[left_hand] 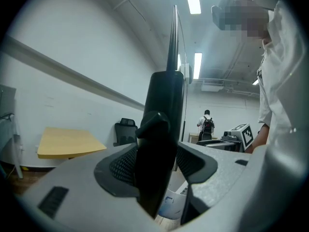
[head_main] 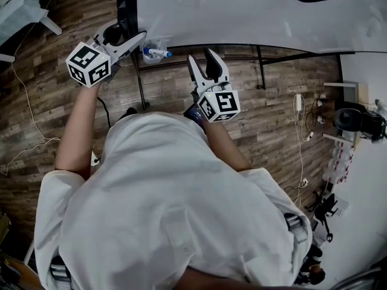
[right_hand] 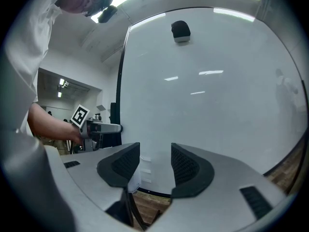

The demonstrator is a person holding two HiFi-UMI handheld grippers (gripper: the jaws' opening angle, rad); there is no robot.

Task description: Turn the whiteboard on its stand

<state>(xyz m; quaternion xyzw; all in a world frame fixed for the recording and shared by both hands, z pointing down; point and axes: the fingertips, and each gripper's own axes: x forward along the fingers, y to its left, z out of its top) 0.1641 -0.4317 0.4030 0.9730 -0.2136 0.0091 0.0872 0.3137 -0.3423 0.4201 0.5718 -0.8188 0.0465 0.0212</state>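
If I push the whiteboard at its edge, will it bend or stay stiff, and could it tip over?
The whiteboard probably stays stiff: a black frame, between the left gripper's jaws, runs straight along its edge. It looks large, so it is likely heavy and slow to swing. The stand has thin legs, so it could wobble if pushed hard.

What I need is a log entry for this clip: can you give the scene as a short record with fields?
Board: whiteboard, white face toward the person
Left claw: closed on the board's black frame post
Right claw: open, empty, pointing at the board's face
On board: dark eraser, high up
Nearby: blue-capped marker beside the left claw
Floor: wood planks
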